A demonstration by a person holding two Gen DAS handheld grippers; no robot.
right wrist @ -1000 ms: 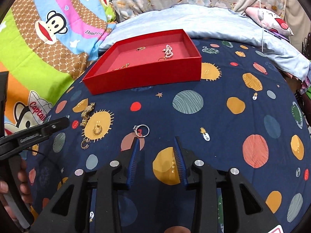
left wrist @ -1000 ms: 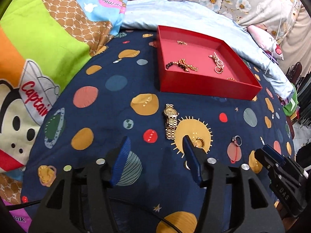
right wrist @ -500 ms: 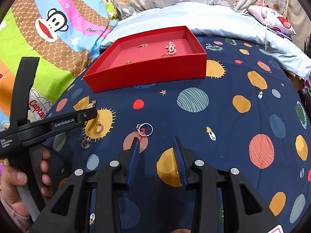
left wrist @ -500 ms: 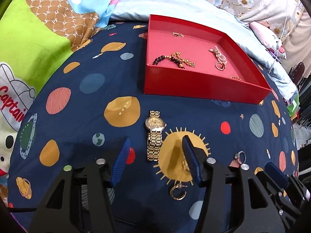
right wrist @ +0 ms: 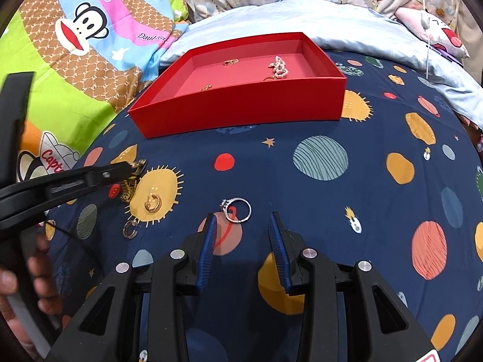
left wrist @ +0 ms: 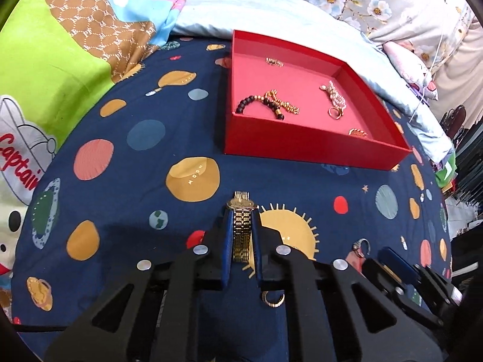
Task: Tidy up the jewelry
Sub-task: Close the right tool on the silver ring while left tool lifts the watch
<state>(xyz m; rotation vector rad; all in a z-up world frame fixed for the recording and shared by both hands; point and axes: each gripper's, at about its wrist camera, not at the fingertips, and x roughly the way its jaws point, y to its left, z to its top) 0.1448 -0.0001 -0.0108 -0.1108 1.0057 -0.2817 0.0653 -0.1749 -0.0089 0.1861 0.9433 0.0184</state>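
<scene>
My left gripper (left wrist: 242, 226) is shut on the band of a gold watch (left wrist: 241, 229) lying on the navy planet-print bedspread; from the right wrist view it reaches in at the left (right wrist: 132, 170). A red tray (left wrist: 314, 143) behind holds a dark bead bracelet (left wrist: 259, 104), a pearl piece (left wrist: 335, 98) and small gold items. My right gripper (right wrist: 243, 226) is open and empty, just short of a silver ring (right wrist: 237, 209). A gold hoop earring (right wrist: 152, 203) lies on a sun print and a second one (right wrist: 130, 230) beside it.
Colourful cartoon bedding (left wrist: 60, 69) rises on the left and a pale blue pillow (right wrist: 302, 15) lies behind the tray. The red tray also shows in the right wrist view (right wrist: 241, 111). A hand (right wrist: 27, 277) holds the left tool at lower left.
My left gripper moved forward over the watch and closed on its band. My right gripper stayed open and edged closer to the silver ring.
</scene>
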